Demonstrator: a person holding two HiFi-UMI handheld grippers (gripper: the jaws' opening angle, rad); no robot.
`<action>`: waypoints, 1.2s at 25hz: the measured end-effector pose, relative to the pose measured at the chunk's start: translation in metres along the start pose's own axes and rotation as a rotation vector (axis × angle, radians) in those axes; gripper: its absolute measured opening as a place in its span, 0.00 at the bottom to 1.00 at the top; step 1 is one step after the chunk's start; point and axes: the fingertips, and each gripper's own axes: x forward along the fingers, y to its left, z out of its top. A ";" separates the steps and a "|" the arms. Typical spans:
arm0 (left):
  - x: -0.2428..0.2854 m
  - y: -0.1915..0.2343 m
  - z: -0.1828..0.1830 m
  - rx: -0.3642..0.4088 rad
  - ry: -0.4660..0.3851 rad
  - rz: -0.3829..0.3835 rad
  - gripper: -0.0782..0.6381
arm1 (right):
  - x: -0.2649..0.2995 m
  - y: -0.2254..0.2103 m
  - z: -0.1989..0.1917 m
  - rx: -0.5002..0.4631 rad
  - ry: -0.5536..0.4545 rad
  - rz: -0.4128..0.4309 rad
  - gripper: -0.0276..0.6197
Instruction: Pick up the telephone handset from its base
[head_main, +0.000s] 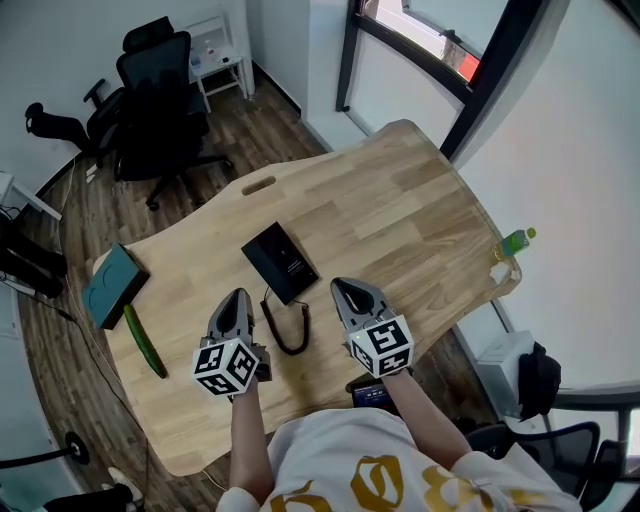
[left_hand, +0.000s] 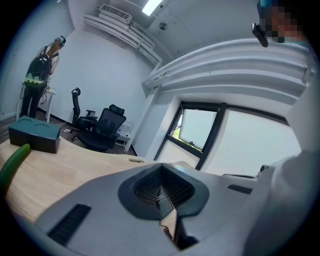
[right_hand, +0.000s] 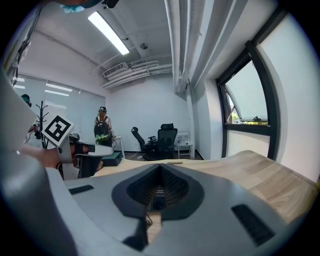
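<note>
A black telephone lies flat in the middle of the wooden table, with its handset resting on the base. Its coiled black cord loops toward me between the two grippers. My left gripper hovers just left of the cord and short of the phone, jaws shut and empty. On the other side of the cord my right gripper is level with the phone's near corner, also shut and empty. In the left gripper view the jaws meet, and in the right gripper view they meet too. Neither gripper touches the phone.
A teal box and a green cucumber lie at the table's left edge. A green bottle stands at the right edge. Black office chairs stand beyond the table. A person stands at the far wall.
</note>
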 end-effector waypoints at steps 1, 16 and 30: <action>0.001 0.000 -0.001 0.002 0.002 0.001 0.12 | 0.002 0.000 0.000 0.001 -0.001 0.005 0.05; 0.018 0.014 -0.031 -0.012 0.075 0.027 0.12 | 0.029 -0.005 -0.023 0.030 0.045 0.036 0.05; 0.037 0.038 -0.057 -0.053 0.128 0.079 0.12 | 0.059 -0.009 -0.041 0.023 0.093 0.062 0.05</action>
